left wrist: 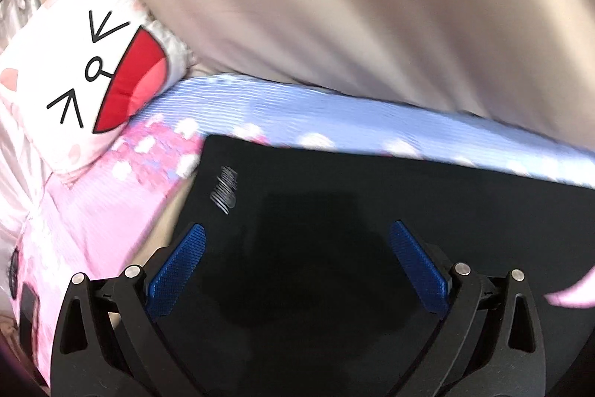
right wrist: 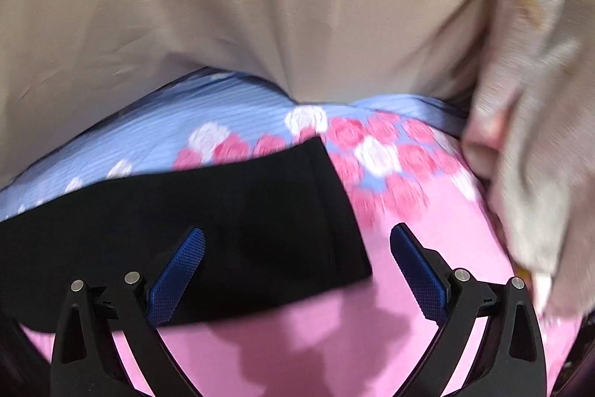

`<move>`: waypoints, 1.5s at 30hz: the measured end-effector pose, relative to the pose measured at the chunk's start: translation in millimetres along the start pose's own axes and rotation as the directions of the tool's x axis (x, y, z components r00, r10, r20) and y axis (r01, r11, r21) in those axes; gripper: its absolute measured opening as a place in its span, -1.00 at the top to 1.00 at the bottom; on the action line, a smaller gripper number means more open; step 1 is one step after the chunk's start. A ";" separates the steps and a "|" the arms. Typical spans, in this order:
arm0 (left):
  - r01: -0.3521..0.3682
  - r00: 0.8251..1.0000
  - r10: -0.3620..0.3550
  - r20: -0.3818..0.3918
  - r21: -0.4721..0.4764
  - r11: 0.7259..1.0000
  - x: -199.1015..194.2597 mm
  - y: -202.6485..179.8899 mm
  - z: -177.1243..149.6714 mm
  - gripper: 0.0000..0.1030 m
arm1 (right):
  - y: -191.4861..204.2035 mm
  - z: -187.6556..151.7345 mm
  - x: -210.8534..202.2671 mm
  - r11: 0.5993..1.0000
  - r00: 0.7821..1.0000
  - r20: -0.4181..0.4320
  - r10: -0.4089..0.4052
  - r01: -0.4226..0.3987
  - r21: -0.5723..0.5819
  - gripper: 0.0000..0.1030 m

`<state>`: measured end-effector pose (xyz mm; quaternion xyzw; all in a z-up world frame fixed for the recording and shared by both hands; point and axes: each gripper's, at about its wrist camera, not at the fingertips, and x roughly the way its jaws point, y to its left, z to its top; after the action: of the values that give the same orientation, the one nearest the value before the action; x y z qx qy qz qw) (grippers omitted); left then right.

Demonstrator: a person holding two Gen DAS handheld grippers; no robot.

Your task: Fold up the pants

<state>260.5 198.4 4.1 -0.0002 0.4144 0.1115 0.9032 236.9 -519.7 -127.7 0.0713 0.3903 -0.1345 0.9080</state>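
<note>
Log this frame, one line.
left gripper: open | right gripper: open | black fabric pants: flat on pink-blue floral bedsheet, ungrasped

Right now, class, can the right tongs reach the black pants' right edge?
Probably yes: the right tongs are open, the black fabric pants edge lies between their fingers on the pink floral bedsheet, nothing blocking.

2 wrist views, close, angled down, sharing black pants (left wrist: pixel 334 229) on bedspread (right wrist: pixel 427 248)

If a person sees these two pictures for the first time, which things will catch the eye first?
First the black pants, lying flat on the pink and blue flowered bedsheet. Next, the white pillow with a cartoon face, at the left of the left wrist view. Both the left gripper and the right gripper are open above the cloth.
</note>
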 end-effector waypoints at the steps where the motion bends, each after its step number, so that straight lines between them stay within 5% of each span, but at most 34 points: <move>1: -0.024 1.000 0.024 -0.011 -0.007 1.000 16.2 11.3 12.7 -0.90 | -1.4 7.8 10.1 1.000 1.000 -0.012 -0.001 0.001 0.003 -0.89; 4: -0.044 0.998 0.043 -0.038 -0.031 0.999 46.6 33.0 33.6 -0.90 | -6.8 23.8 32.2 0.998 0.998 -0.045 0.046 -0.044 0.046 -0.89; 9: 0.023 0.987 -0.039 -0.155 -0.106 0.994 104.4 57.8 52.5 -0.90 | -2.3 38.1 57.0 0.996 0.995 -0.072 0.069 -0.064 0.061 -0.90; 12: 0.004 0.970 -0.025 -0.242 -0.087 0.996 136.4 56.8 49.0 -0.75 | 5.2 44.4 56.5 0.997 0.995 -0.058 0.078 -0.076 0.030 -0.53; 13: -0.011 0.968 -0.009 -0.250 -0.081 0.997 141.5 56.2 48.0 -0.74 | 6.5 46.3 54.3 0.996 0.995 -0.054 0.084 -0.083 0.028 -0.24; 14: -0.017 0.974 0.001 -0.225 -0.069 0.997 141.1 56.6 49.6 -0.58 | 7.1 48.1 51.4 0.996 0.994 -0.056 0.089 -0.087 0.030 0.33; 15: -0.001 0.977 -0.012 -0.213 -0.062 0.998 138.2 55.2 50.8 -0.19 | 7.4 50.4 47.5 0.994 0.992 -0.060 0.108 -0.106 0.035 0.65; 16: 0.027 0.975 -0.041 -0.218 -0.065 0.997 135.4 54.4 52.8 -0.04 | 4.7 53.1 44.6 0.983 0.982 -0.076 0.175 -0.170 0.067 0.74; 18: 0.053 0.971 -0.075 -0.227 -0.103 0.993 128.1 57.7 54.0 0.49 | 4.1 57.5 28.9 0.984 0.985 -0.045 0.168 -0.165 0.071 0.75; 21: 0.089 0.977 -0.111 -0.181 -0.128 0.988 100.1 64.0 55.7 0.60 | 1.5 63.6 0.5 0.980 0.983 0.008 0.185 -0.186 0.069 0.76; 26: 0.158 0.986 -0.164 -0.043 -0.111 0.981 22.0 69.7 49.3 0.61 | -1.6 70.4 -64.4 0.971 0.968 0.103 0.229 -0.234 0.043 0.77; 32: 0.218 0.973 -0.214 0.086 -0.052 0.974 -76.1 82.3 10.3 0.60 | -6.8 53.3 -157.8 0.957 0.934 0.218 0.284 -0.290 -0.008 0.77; 37: 0.178 0.974 -0.162 0.158 -0.093 0.980 -133.4 125.7 -44.2 0.75 | -20.5 10.6 -214.5 0.946 0.906 0.274 0.322 -0.320 -0.056 0.77; 41: 0.088 0.995 -0.081 0.058 -0.117 0.989 -132.6 151.2 -99.0 0.75 | -26.3 -38.1 -218.9 0.947 0.919 0.230 0.321 -0.305 -0.105 0.76; 43: 0.095 0.995 -0.097 -0.010 -0.136 0.986 -120.4 152.9 -122.5 0.59 | -26.9 -65.4 -206.9 0.958 0.945 0.169 0.279 -0.263 -0.112 0.76; 45: 0.157 0.982 -0.174 -0.071 -0.202 0.967 -105.5 150.3 -132.6 -0.01 | -24.8 -78.7 -197.5 0.961 0.952 0.137 0.272 -0.261 -0.092 0.76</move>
<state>64.4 311.5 9.9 -0.1284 0.4396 0.0758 0.8857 45.0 -487.6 -38.5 0.0801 0.3130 -0.0012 0.9464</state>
